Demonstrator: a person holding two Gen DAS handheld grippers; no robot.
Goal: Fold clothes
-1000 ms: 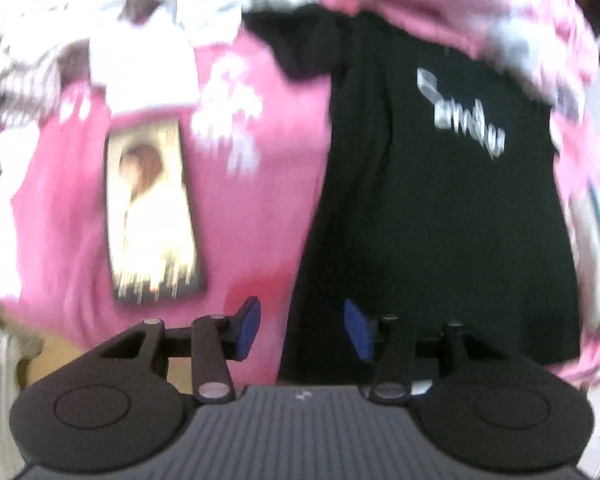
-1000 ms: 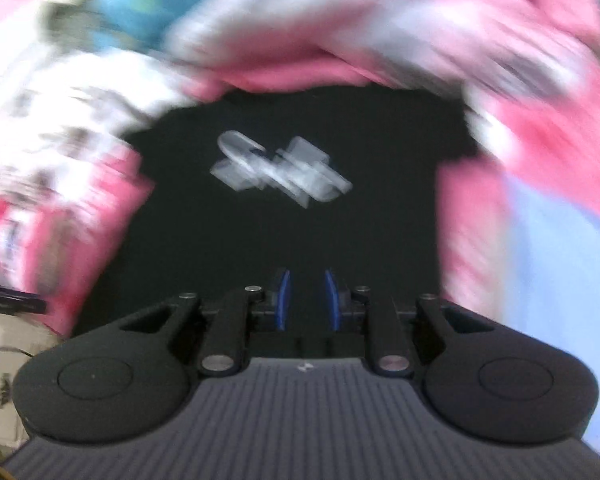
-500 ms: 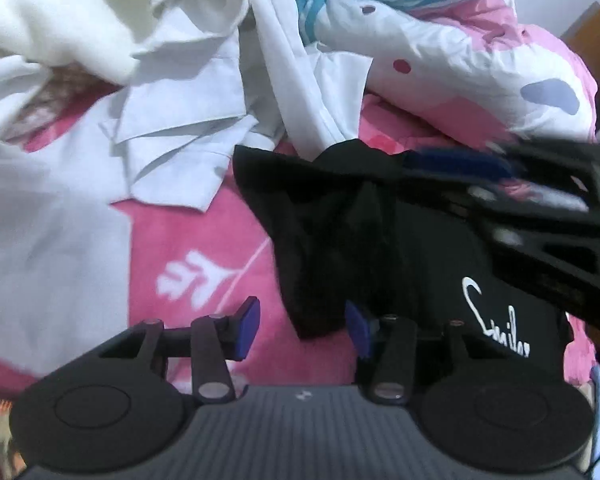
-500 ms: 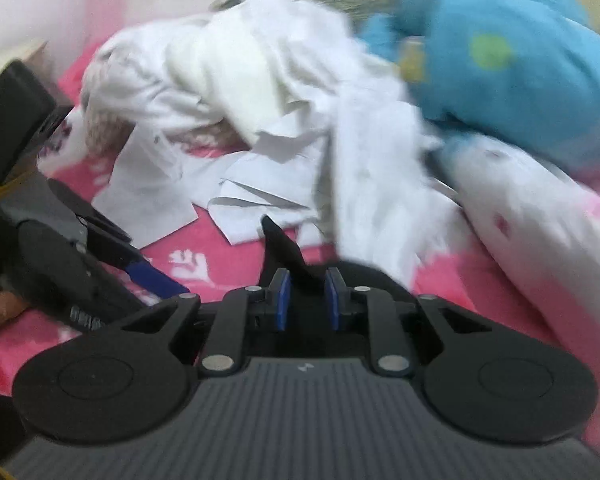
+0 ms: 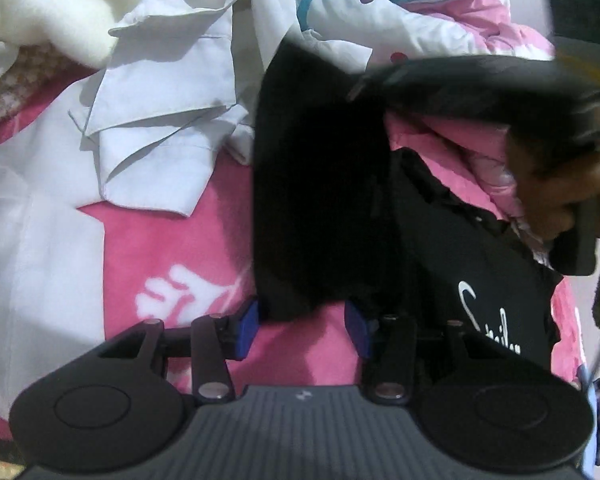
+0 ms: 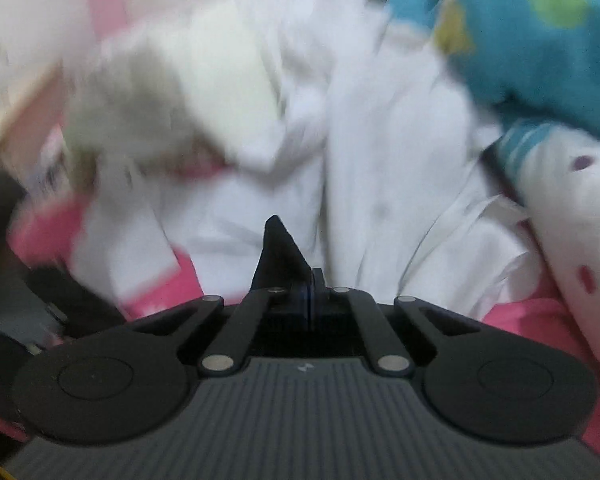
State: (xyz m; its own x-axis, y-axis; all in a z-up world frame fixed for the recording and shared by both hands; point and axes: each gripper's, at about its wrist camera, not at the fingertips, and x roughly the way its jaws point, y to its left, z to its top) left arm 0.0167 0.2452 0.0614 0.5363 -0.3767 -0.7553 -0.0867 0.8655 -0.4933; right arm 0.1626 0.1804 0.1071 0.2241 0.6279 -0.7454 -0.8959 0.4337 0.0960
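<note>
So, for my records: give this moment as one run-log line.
right gripper: shut on black shirt, jaws just closed | left gripper: open at shirt's hanging edge

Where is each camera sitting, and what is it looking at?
Left wrist: on the left tongs, looking down at the black T-shirt on the pink sheet; the person's hand shows.
Right wrist: on the right tongs, shut on black cloth, facing white clothes.
Both show the black T-shirt, white clothes and pink sheet.
</note>
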